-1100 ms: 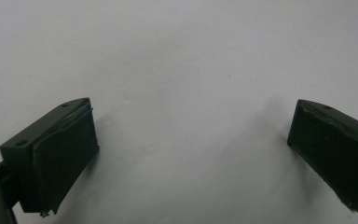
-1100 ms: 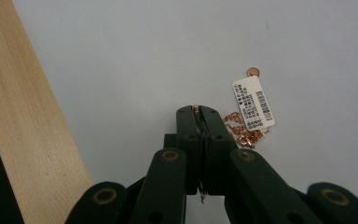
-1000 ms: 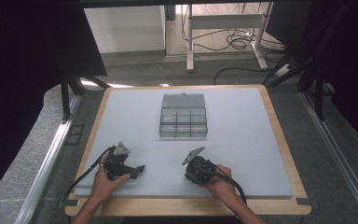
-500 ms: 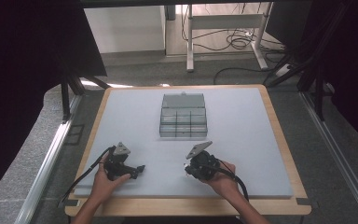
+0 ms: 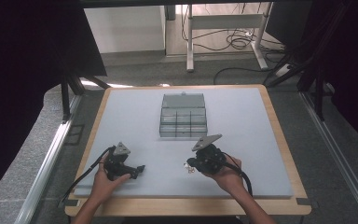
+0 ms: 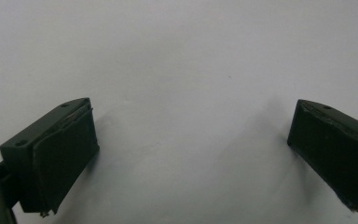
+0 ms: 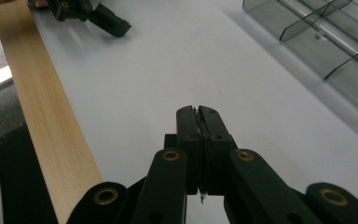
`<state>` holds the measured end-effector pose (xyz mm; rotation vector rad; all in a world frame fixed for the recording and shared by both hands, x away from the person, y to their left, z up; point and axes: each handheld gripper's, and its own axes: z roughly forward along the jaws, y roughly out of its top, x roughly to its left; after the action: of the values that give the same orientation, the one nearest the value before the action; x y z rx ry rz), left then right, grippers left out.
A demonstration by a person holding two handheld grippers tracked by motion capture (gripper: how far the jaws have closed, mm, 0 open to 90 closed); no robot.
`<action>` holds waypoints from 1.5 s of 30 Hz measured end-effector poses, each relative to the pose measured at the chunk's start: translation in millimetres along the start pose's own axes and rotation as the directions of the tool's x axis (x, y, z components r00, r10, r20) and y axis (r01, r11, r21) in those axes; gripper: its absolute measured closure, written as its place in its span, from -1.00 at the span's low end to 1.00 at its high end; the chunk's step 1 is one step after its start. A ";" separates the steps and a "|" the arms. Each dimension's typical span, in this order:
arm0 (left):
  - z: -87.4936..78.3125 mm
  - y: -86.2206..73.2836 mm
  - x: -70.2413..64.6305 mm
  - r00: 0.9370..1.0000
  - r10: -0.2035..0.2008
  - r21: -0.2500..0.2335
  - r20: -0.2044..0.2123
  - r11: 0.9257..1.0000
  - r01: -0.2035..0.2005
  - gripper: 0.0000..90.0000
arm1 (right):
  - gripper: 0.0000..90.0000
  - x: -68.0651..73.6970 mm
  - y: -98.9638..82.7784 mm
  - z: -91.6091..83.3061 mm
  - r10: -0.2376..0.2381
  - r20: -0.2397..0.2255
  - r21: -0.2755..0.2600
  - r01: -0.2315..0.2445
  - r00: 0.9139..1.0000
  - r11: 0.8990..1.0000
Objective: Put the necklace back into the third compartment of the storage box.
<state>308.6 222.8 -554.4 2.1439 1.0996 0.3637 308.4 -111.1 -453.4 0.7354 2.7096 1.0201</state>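
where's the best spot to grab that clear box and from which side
Probably the box is best taken by its near wall, from above with the claw straddling it. The box lies flat and wide, its walls are thin and upright, and the open lid stands up along the far side.

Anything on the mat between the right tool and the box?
Nothing visible. The mat between the shut right tool and the box is bare. The left tool, jaws open, rests off to the side, clear of that path.
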 end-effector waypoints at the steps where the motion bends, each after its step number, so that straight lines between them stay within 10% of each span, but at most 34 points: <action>1: -0.1 0.0 0.0 1.000 0.000 0.001 0.000 1.000 0.000 -0.98 | 0.93 -0.6 0.8 -1.7 0.002 -0.002 -0.005 -0.002 1.000 1.000; 45: -0.3 0.1 0.0 1.000 0.002 0.002 0.000 1.000 -0.002 -0.98 | 0.93 -32.6 71.1 -98.8 0.050 0.052 -0.193 -0.039 0.997 0.980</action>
<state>308.5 223.0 -554.2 2.1474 1.0984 0.3637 334.2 -138.3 -333.2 0.7800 2.5124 1.2304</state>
